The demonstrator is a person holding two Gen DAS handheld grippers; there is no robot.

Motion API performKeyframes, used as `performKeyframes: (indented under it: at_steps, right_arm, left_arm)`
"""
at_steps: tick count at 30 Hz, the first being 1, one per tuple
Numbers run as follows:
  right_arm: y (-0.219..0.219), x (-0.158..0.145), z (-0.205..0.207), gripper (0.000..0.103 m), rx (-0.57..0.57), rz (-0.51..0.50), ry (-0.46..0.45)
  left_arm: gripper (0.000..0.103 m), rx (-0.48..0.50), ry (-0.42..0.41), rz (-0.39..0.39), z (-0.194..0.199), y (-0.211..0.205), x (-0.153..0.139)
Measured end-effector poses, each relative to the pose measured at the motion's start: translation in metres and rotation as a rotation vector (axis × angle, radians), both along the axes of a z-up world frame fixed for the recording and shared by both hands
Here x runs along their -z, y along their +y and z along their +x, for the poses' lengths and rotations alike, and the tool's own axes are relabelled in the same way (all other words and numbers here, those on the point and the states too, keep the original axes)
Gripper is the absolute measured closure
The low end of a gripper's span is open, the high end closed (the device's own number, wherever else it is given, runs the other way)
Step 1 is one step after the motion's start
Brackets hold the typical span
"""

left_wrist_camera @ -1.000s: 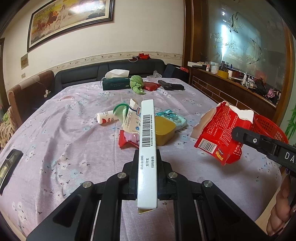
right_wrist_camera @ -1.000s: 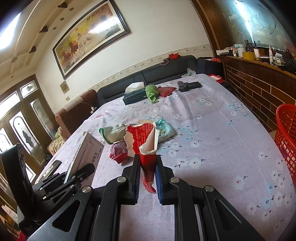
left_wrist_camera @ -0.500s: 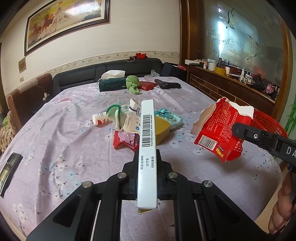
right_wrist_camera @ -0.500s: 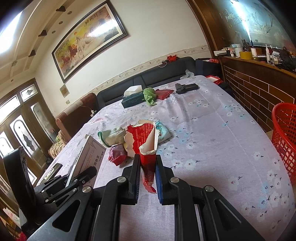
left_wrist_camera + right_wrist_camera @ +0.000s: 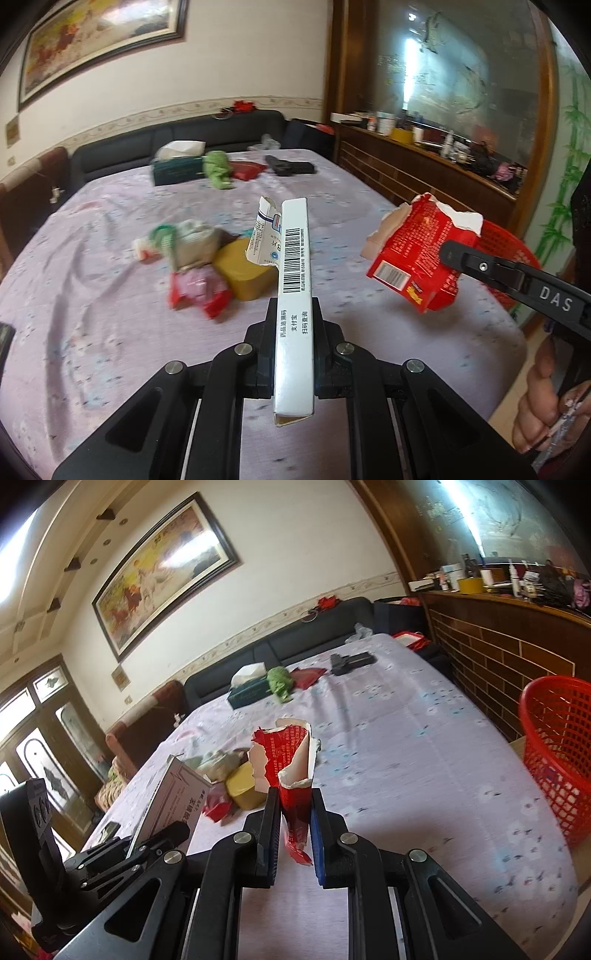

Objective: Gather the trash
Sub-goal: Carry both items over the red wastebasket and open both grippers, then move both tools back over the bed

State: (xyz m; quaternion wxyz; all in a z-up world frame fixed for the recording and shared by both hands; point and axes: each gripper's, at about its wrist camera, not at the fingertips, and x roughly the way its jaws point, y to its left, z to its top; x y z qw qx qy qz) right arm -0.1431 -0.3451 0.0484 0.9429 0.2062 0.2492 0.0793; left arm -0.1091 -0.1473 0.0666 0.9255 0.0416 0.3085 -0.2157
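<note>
The left gripper [image 5: 294, 314] fingers [image 5: 266, 332] are clamping a white medicine box [image 5: 294, 280] edge-up; the right gripper [image 5: 293, 808] fingers [image 5: 271, 819] are pinching a torn red packet [image 5: 291, 764] (both held above the counter [image 5: 424, 760]). Beyond, a yellow tub [image 5: 245, 273] and wrappers [image 5: 197, 288] are lying mid-counter, while a red basket [image 5: 557, 746] is standing off its right edge

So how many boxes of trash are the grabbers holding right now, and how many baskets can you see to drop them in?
Held boxes: 2, the white box in the left gripper and the torn red box in the right gripper
Baskets: 1, the red basket
Total: 3
</note>
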Motion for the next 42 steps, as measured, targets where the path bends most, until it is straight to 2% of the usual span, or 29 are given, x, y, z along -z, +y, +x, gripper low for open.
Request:
performKeyframes:
  at_steps: [6,12,17,23,25,26,27,28,30,35,39,42]
  right_arm:
    - [-0.046,-0.013,-0.02,0.087,0.108,0.02,-0.037]
    - [-0.13,-0.028,-0.058,0.086,0.328,0.027,-0.071]
    - [-0.191,-0.029,-0.076,0.085,0.467,0.04,-0.042]
    - [-0.235,-0.021,-0.079,0.085,0.537,0.044,0.008]
    - [-0.245,-0.018,-0.079,0.084,0.551,0.05,0.017]
    - [-0.251,-0.015,-0.076,0.082,0.556,0.045,0.03]
    - [-0.256,-0.011,-0.071,0.07,0.558,0.033,0.069]
    - [-0.26,-0.008,-0.067,0.062,0.557,0.035,0.093]
    - [-0.268,-0.004,-0.07,0.056,0.572,0.062,0.091]
    - [-0.267,-0.008,-0.089,0.053,0.575,0.043,0.061]
    - [-0.248,-0.013,-0.09,0.052,0.528,0.042,0.048]
    - [-0.226,-0.015,-0.081,0.052,0.464,0.046,0.044]
  left_arm:
    - [0.091,0.146,0.036,-0.034,0.003,-0.052,-0.016]
    - [0.091,0.308,0.089,-0.079,0.006,-0.127,-0.032]
    - [0.091,0.421,0.151,-0.113,0.012,-0.193,-0.037]
    - [0.091,0.488,0.201,-0.116,0.023,-0.271,-0.034]
    - [0.082,0.499,0.207,-0.093,0.027,-0.295,-0.028]
    - [0.052,0.481,0.212,-0.071,0.03,-0.302,-0.025]
    - [0.03,0.45,0.218,-0.056,0.033,-0.307,-0.02]
    - [0.03,0.44,0.22,-0.071,0.033,-0.306,-0.017]
    - [0.03,0.441,0.212,-0.078,0.031,-0.302,-0.014]
    - [0.029,0.427,0.17,-0.057,0.017,-0.267,-0.014]
    - [0.029,0.359,0.149,-0.064,0.009,-0.221,-0.014]
    - [0.029,0.3,0.17,-0.085,0.005,-0.181,-0.01]
